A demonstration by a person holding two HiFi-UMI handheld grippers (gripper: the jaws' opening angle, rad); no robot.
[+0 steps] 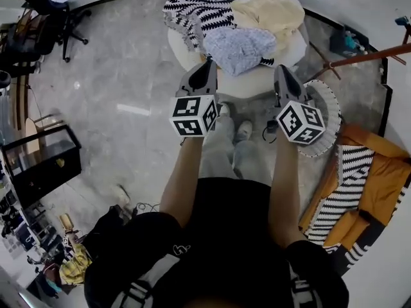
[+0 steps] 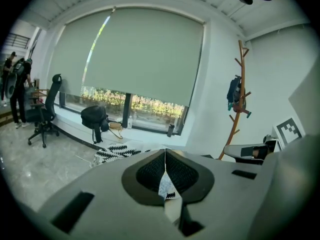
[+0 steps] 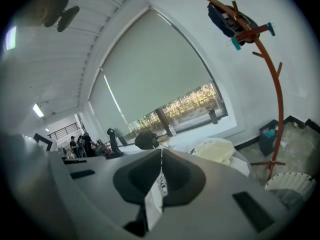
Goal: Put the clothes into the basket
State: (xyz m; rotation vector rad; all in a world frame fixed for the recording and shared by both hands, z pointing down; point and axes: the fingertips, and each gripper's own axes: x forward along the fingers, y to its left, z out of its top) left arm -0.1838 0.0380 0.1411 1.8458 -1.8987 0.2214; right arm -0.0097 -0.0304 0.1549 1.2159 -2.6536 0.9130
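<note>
Midday, workroom | we hold the left tool (image 1: 208,63) and right tool (image 1: 281,70) side by side, both clenched, nothing gripped | clothes (image 1: 239,46) heaped on the round white tabletop (image 1: 257,83), upper centre of frame, above the tool tips | white basket (image 1: 325,117) on the floor (image 1: 128,76), right of centre

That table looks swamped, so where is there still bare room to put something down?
On the round table little but the near rim, below the blue knit, is bare; the zigzag garment and cream garment cover the rest. The floor left of it, toward the office chair, lies open. The right is crowded by the basket and coat stand.
</note>
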